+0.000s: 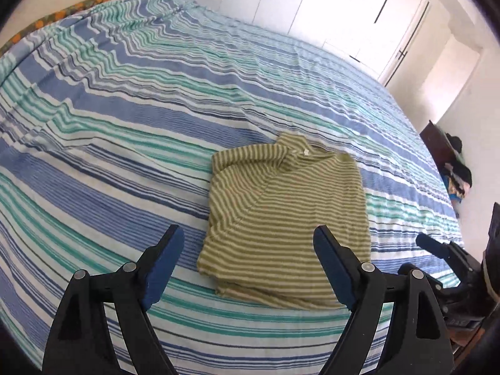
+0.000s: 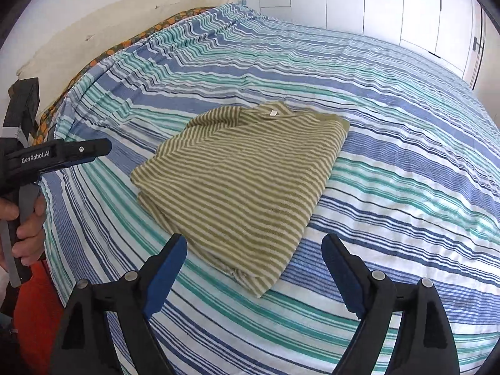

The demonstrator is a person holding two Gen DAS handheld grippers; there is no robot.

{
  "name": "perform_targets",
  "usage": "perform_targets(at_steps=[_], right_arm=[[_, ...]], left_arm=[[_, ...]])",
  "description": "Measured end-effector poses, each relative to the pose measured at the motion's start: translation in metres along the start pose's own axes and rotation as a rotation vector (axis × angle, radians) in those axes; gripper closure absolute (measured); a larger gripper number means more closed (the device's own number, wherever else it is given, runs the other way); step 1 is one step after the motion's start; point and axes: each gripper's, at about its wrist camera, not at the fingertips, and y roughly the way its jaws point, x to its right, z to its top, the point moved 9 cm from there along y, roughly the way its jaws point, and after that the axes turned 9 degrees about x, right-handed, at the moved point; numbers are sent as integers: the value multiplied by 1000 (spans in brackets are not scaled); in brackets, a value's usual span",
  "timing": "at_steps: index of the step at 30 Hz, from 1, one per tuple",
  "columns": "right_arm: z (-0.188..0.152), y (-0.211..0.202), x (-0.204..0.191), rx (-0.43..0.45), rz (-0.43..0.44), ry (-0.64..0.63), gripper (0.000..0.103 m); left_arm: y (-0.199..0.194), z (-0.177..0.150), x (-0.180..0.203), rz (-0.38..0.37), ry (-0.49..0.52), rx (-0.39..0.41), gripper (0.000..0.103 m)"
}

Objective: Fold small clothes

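Observation:
A small olive-and-cream striped shirt (image 1: 281, 212) lies folded into a rough rectangle on the bed, collar and white label at its far end; it also shows in the right wrist view (image 2: 243, 181). My left gripper (image 1: 248, 234) is open and empty, hovering over the shirt's near end. My right gripper (image 2: 253, 243) is open and empty, just above the shirt's near corner. The left gripper also shows from the side at the left of the right wrist view (image 2: 93, 148). The right gripper's tip shows at the right of the left wrist view (image 1: 429, 243).
The bed is covered with a blue, teal and white striped bedspread (image 1: 140, 109). White wardrobe doors (image 1: 328, 6) stand behind it. Dark furniture with piled items (image 1: 453, 162) sits at the right. An orange-patterned sheet edge (image 2: 125, 47) shows along the wall.

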Motion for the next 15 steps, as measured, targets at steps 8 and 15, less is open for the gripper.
perform_targets(at_steps=[8, 15], right_arm=[[10, 95, -2, -122, 3, -6, 15], [19, 88, 10, -134, 10, -103, 19]], left_arm=[[87, -86, 1, 63, 200, -265, 25], [46, -44, -11, -8, 126, -140, 15]])
